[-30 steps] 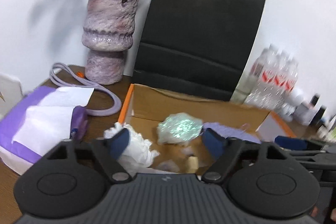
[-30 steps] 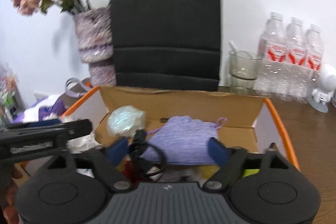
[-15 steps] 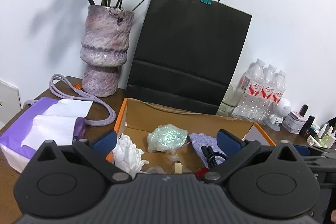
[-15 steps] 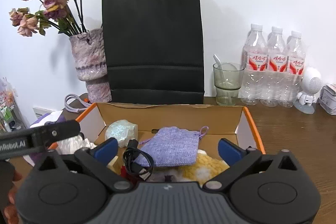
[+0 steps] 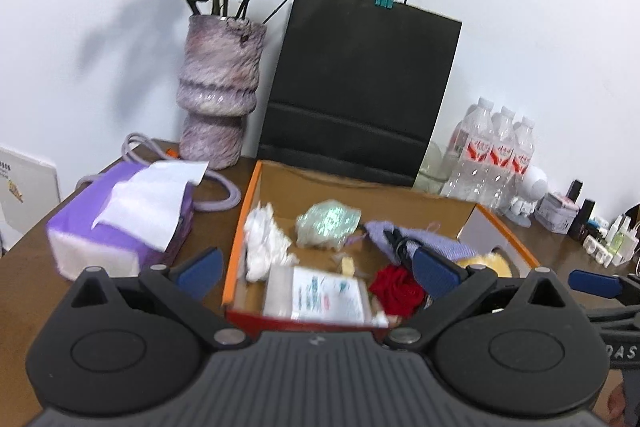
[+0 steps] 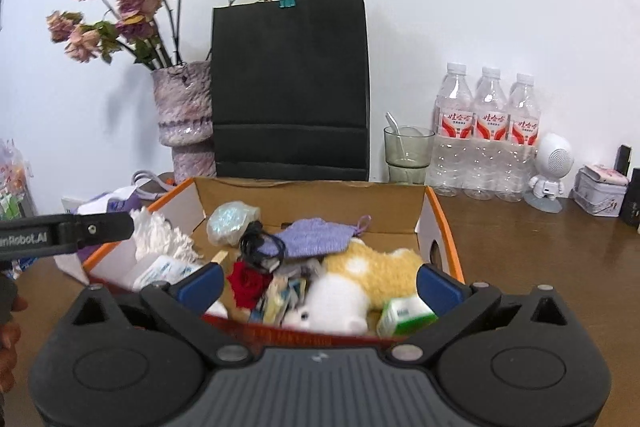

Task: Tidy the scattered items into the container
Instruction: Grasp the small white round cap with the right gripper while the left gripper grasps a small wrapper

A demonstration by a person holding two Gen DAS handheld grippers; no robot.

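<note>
An orange-rimmed cardboard box [image 5: 245, 215] stands on the brown table and holds the gathered items. Inside lie crumpled white tissue [image 5: 264, 243], a shimmering packet [image 5: 328, 223], a purple knitted pouch [image 6: 316, 237], a black cable [image 6: 256, 243], a red rose [image 6: 248, 279], a yellow and white plush toy [image 6: 368, 267] and a green carton [image 6: 404, 313]. My left gripper [image 5: 316, 269] is open just short of the box's near wall, its pads touching nothing. To its right, the right gripper [image 6: 320, 285] is open too and holds nothing.
Behind the box stand a black paper bag [image 6: 290, 87], a purple vase of dried roses [image 5: 220, 95], a glass with a spoon [image 6: 408, 155] and three water bottles [image 6: 486, 135]. A purple tissue pack [image 5: 124, 219] lies to the left. Small containers sit at the far right.
Both grippers have drawn back from inside the box to its near edge, and their jaws have spread wider. More of the box's contents now show.
</note>
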